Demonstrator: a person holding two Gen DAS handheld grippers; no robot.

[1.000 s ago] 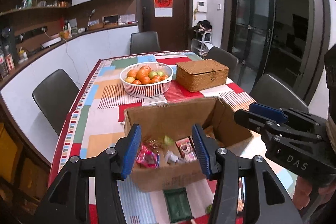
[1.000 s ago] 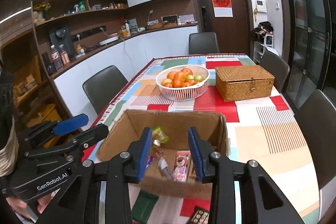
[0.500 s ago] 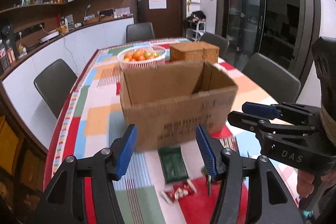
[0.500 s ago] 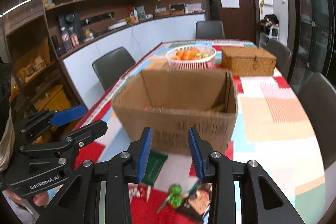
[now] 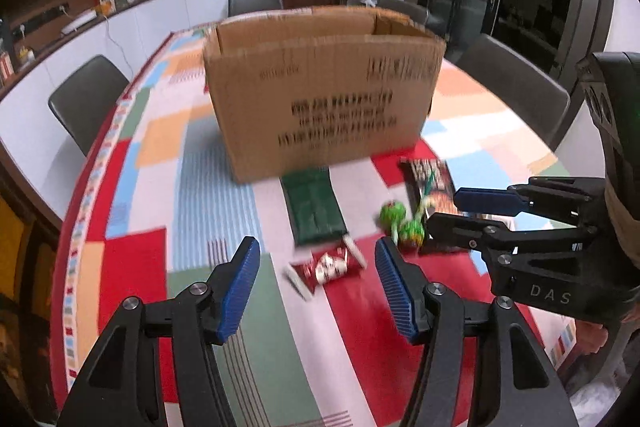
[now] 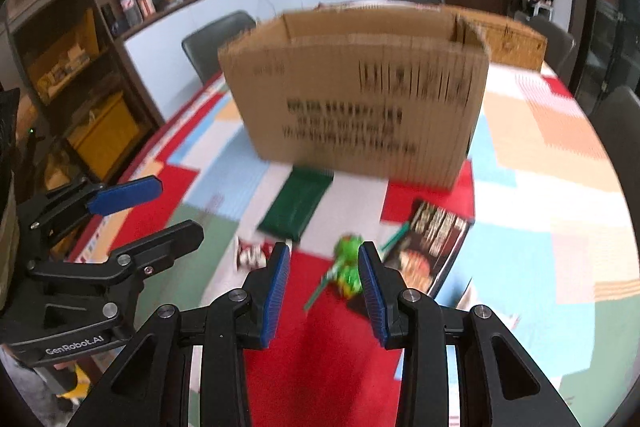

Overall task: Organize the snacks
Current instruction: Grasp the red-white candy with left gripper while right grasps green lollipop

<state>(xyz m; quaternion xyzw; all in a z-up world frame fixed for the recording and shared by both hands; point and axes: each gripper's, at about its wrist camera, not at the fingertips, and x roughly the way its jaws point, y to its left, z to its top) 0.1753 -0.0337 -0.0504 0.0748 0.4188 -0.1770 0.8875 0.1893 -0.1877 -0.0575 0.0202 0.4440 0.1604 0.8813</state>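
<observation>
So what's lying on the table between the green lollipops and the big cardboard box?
In the left wrist view, only bare patchwork tablecloth separates the round green lollipops from the brown cardboard box.

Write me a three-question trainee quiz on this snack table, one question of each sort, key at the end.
1. True or false: the dark green packet lies inside the cardboard box.
2. Multiple choice: which snack lies between the fingers of the left hand-held gripper in its own view? A) the red-and-white wrapped snack B) the dark printed packet C) an orange
3. Fill in: the two lollipops in front of the right hand-held gripper have ____ wrappers.

Key: 1 false, it lies on the tablecloth in front of the box; 2 A; 3 green.
</observation>
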